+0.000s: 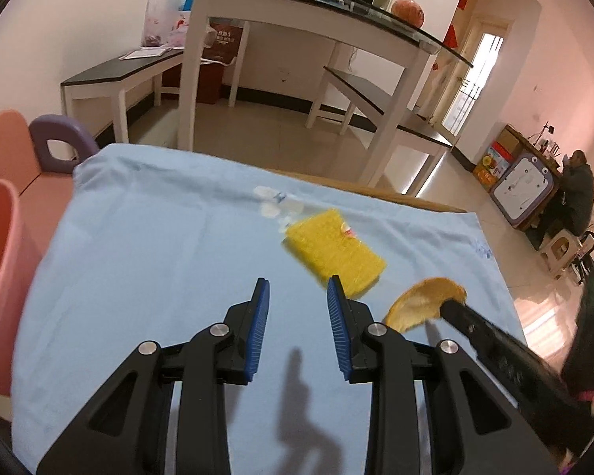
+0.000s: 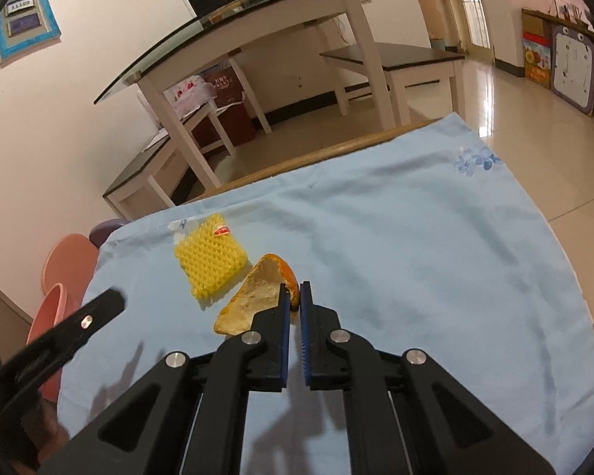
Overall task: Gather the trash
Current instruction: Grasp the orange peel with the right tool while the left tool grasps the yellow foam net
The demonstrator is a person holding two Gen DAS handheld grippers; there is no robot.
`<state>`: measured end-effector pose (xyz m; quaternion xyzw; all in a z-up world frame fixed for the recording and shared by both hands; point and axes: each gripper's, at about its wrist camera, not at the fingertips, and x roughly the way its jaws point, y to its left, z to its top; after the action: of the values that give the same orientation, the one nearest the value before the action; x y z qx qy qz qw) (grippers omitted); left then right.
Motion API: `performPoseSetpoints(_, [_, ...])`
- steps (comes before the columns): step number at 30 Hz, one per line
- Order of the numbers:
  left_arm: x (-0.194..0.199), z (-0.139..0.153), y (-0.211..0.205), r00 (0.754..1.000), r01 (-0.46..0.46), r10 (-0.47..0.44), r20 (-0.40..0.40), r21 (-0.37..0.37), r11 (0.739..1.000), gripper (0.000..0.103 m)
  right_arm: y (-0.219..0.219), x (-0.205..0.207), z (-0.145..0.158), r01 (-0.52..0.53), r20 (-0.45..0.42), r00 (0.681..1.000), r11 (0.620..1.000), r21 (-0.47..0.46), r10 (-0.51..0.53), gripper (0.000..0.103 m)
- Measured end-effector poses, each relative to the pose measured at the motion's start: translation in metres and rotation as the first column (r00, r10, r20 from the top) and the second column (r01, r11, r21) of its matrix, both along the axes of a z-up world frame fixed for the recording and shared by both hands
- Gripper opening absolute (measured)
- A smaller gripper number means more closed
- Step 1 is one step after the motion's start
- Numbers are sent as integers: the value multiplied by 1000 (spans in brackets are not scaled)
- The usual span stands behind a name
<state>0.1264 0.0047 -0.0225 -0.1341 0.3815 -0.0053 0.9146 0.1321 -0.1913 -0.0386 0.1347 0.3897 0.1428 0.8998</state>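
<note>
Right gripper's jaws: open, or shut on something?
Shut on the orange peel: the right gripper has its blue pads pinching the peel's edge.

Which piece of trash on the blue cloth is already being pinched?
The orange peel: the right gripper is shut on its edge. The yellow foam net lies untouched.

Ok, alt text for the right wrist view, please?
Right gripper is shut on an orange peel over a light blue cloth. A yellow foam net lies just beyond; the left gripper's finger shows at left.
</note>
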Motion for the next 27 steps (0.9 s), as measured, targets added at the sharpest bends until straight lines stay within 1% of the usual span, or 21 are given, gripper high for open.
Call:
performPoseSetpoints(3, [21,-5,-7,1000,2,-2,-24,3,1000,30,0,-1,1,-8,2,1000,1000,3,8,4])
performPoseSetpoints(7, [45,-16,-12,998,-22,22,-56,13,1000,30,-5,-3,1,-9,8,1000,1000,9,9,4])
performPoseSetpoints(10, [59,-22,-15,997,-34,38,-67,50,998,30,-6,-4,1,-15,8,1000,1000,15,15,4])
performPoseSetpoints(12, [64,-26,-16,996,-37,42,-78,54,998,30,-6,-4,2,-15,10,1000,1000,17,15,4])
performPoseSetpoints(13, [67,-28,-17,995,-38,41,-87,42,998,30,-6,-4,2,-15,12,1000,1000,18,15,4])
performPoseSetpoints(18, [74,-28,-26,997,-28,32,-69,67,997,31,-8,-3,2,-16,7,1000,1000,20,16,4])
performPoseSetpoints(21, [76,-29,-28,998,-17,20,-67,51,999,31,-8,-2,2,-13,5,1000,1000,22,13,4])
performPoseSetpoints(25, [78,-28,-30,998,-8,12,-65,51,999,30,-7,-1,1,-12,-3,1000,1000,19,12,4])
performPoseSetpoints(27, [79,-27,-33,998,4,-1,-60,50,999,19,-5,0,1,-11,-4,1000,1000,16,12,4])
